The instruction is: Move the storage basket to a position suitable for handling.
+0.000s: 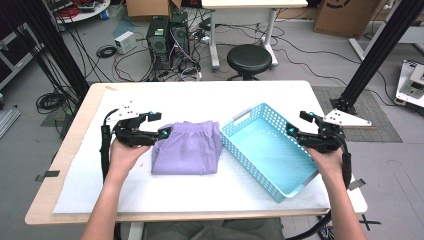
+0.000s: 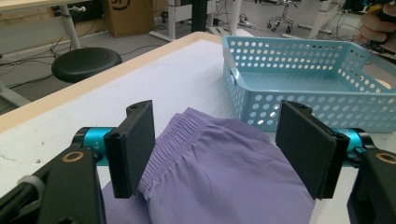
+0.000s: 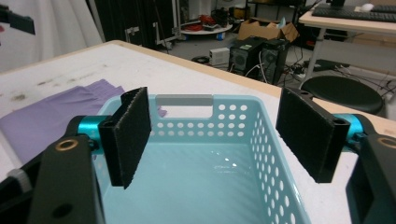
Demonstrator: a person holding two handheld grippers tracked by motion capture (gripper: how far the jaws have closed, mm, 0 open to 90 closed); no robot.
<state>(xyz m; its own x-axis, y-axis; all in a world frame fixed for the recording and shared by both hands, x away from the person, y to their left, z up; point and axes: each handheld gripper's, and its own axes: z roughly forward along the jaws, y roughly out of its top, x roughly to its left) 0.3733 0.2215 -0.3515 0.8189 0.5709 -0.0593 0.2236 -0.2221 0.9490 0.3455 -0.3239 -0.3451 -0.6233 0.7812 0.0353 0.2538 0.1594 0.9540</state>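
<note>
A folded purple garment (image 1: 187, 147) lies on the white-covered table, just left of an empty light-blue perforated basket (image 1: 270, 150). My left gripper (image 1: 160, 124) is at the garment's left edge, open. In the left gripper view its jaws (image 2: 219, 140) stand wide on either side of the garment's (image 2: 215, 186) elastic waistband, and the pads (image 2: 135, 144) do not press the cloth. My right gripper (image 1: 298, 123) hovers open at the basket's right rim. In the right gripper view it (image 3: 224, 140) looks into the bare basket (image 3: 184, 100), with the garment (image 3: 51, 116) beyond it.
The table's (image 1: 200, 95) far wooden edge is behind the garment and basket. A black stool (image 1: 249, 57) and computer towers (image 1: 167, 35) with tangled cables stand on the floor behind it. Black frame posts (image 1: 380, 45) rise at both sides.
</note>
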